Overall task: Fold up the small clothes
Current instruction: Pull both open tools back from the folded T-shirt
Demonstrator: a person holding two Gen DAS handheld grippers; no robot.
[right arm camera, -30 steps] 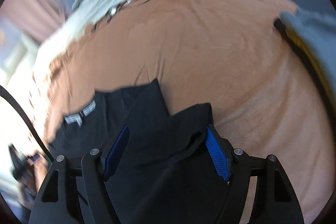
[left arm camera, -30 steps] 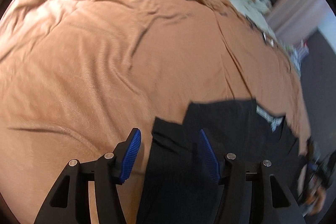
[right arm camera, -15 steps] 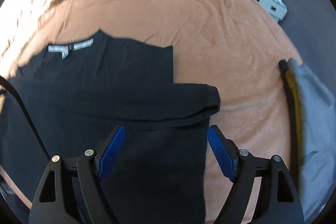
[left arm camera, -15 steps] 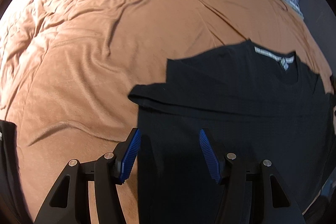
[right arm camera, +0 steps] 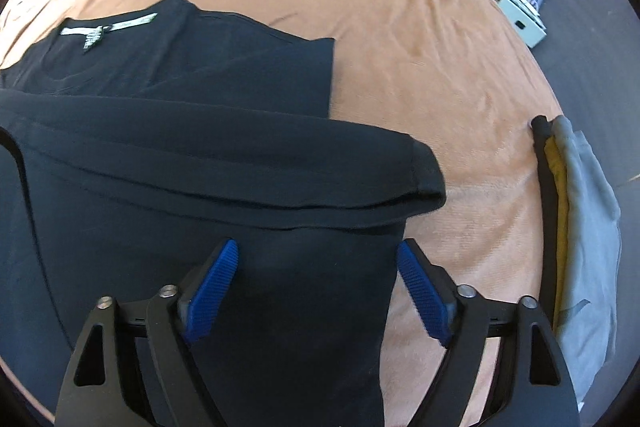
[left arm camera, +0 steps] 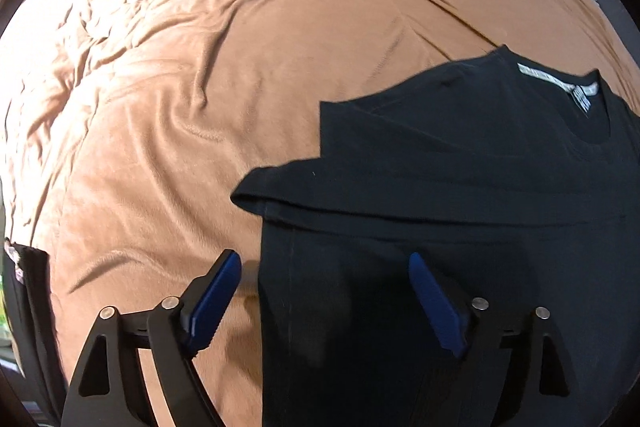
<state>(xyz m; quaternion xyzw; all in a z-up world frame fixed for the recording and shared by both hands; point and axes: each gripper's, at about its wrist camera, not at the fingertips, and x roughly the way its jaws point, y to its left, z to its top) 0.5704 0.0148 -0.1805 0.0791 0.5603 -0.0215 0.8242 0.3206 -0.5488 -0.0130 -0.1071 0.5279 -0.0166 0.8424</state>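
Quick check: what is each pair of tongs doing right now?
Left tongs: open, holding nothing, over the shirt.
Right tongs: open, holding nothing.

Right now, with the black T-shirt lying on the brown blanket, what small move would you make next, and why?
Probably lower both open grippers and pinch the side edges of the black cotton T-shirt. It lies on the brown blanket, sleeves folded in; the left gripper straddles one edge, the right gripper the other, neither holding cloth. Gripping there would likely start the next fold.
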